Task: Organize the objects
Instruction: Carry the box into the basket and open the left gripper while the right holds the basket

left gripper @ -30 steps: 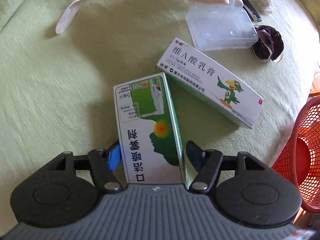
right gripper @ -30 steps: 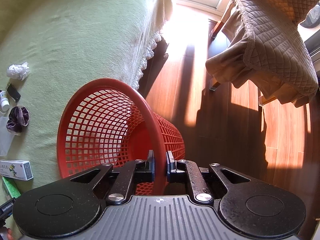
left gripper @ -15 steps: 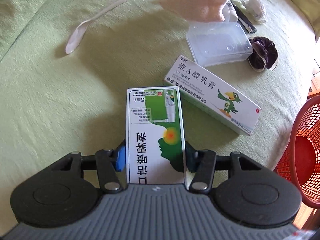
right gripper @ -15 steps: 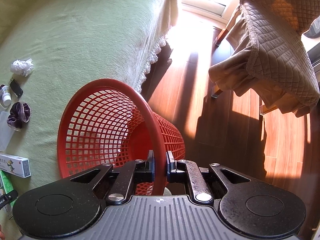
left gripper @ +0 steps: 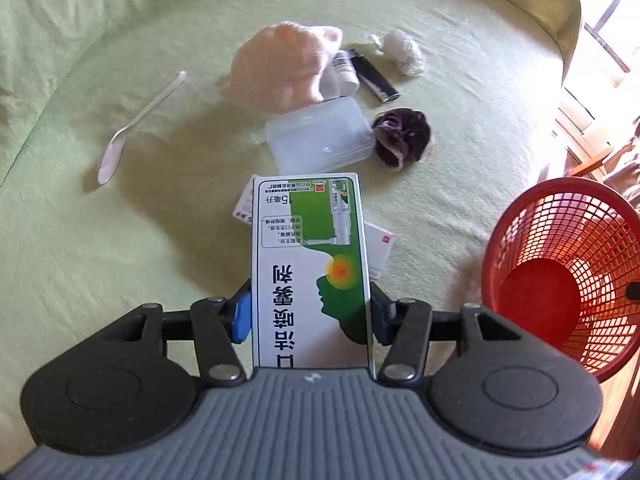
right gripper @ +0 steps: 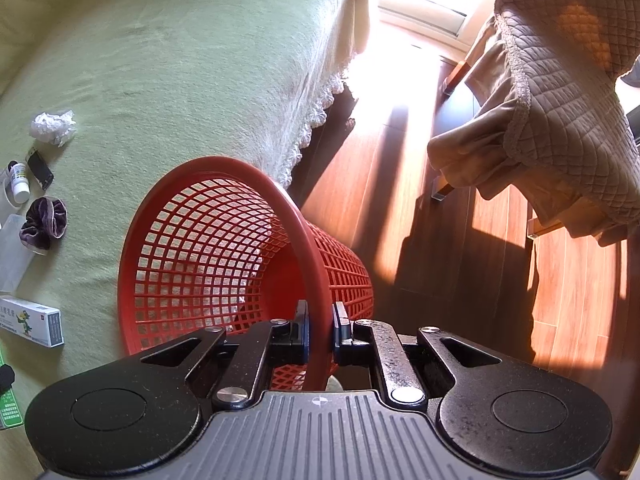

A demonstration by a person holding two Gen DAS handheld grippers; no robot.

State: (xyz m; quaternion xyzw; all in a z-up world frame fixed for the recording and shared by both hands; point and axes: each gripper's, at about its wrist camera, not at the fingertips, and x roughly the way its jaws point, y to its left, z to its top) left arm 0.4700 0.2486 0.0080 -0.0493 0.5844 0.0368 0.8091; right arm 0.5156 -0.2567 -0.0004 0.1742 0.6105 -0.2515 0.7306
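Now left gripper [left gripper: 310, 314] clamped on green-white box [left gripper: 310, 264], right gripper [right gripper: 320, 334] pinching red basket [right gripper: 224, 248] rim.

The green-and-white box [left gripper: 310, 272] carries large upside-down Chinese characters that read 口洁喷雾剂, with "15毫升" in smaller print near its far end beside a small red square logo; the framed block of fine print under that is too small to read. The white box [right gripper: 30, 320] with a green cartoon parrot bears a line of Chinese characters, too small and blurred here to make out. The little bottle [right gripper: 19, 178] has a label with unreadable print.
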